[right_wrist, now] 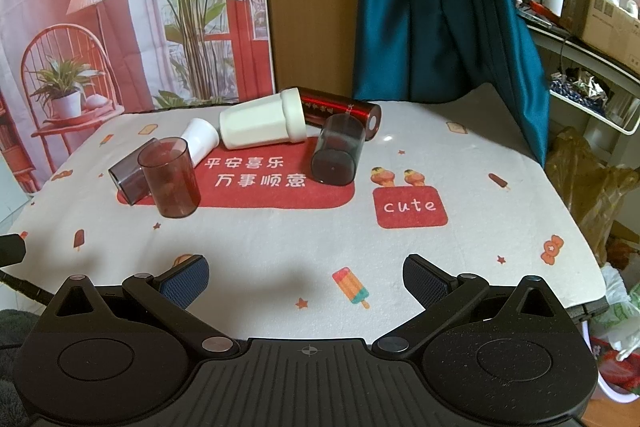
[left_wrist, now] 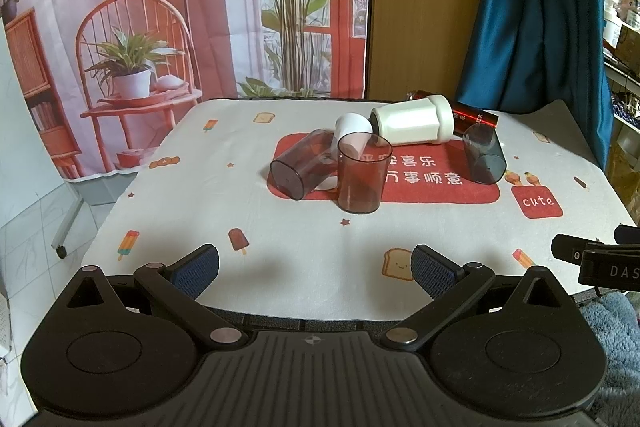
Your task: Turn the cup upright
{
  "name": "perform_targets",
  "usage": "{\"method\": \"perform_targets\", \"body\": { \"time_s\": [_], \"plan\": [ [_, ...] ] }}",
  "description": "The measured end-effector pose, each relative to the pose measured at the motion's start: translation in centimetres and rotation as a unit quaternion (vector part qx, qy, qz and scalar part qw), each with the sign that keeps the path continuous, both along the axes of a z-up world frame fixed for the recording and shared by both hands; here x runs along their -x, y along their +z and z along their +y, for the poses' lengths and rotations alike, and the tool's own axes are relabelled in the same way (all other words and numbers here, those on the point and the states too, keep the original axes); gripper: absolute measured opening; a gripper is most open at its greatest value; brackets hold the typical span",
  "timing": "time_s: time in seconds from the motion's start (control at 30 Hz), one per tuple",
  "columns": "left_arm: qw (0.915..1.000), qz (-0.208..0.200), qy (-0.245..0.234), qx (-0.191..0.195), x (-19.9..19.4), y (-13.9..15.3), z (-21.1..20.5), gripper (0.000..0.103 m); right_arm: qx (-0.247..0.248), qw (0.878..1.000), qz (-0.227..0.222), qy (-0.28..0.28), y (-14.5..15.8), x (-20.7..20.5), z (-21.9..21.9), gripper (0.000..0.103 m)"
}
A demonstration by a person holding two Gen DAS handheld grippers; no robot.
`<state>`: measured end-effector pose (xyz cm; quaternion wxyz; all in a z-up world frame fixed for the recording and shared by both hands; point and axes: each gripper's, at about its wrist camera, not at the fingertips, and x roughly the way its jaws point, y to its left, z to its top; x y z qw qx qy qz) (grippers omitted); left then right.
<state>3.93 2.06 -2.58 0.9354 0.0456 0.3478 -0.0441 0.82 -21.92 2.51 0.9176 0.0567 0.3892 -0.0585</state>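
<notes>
A brown see-through cup (left_wrist: 363,175) (right_wrist: 170,178) stands upright on the red patch of the tablecloth. Beside it a second brown cup (left_wrist: 300,164) (right_wrist: 129,177) lies on its side. A small white cup (left_wrist: 352,131) (right_wrist: 200,140), a large white cup (left_wrist: 414,121) (right_wrist: 264,125), a dark grey cup (left_wrist: 485,155) (right_wrist: 338,150) and a dark red cylinder (left_wrist: 474,118) (right_wrist: 344,111) also lie on their sides. My left gripper (left_wrist: 316,269) and right gripper (right_wrist: 306,279) are both open and empty, near the table's front edge, well short of the cups.
The printed cloth covers the table (left_wrist: 280,247) (right_wrist: 480,247). A wooden panel and teal curtain (left_wrist: 532,7) hang behind. Shelves and bags (right_wrist: 588,187) stand to the right. The right gripper's side (left_wrist: 600,259) shows at the left wrist view's right edge.
</notes>
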Motion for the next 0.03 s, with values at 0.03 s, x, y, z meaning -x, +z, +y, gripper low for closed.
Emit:
{"method": "perform_targets", "body": {
  "time_s": [0.03],
  "plan": [
    [1.0,0.0,0.0,0.0,0.0,0.0,0.0,0.103,0.0,1.0,0.0,0.0,0.01,0.0,0.0,0.103]
  ]
}}
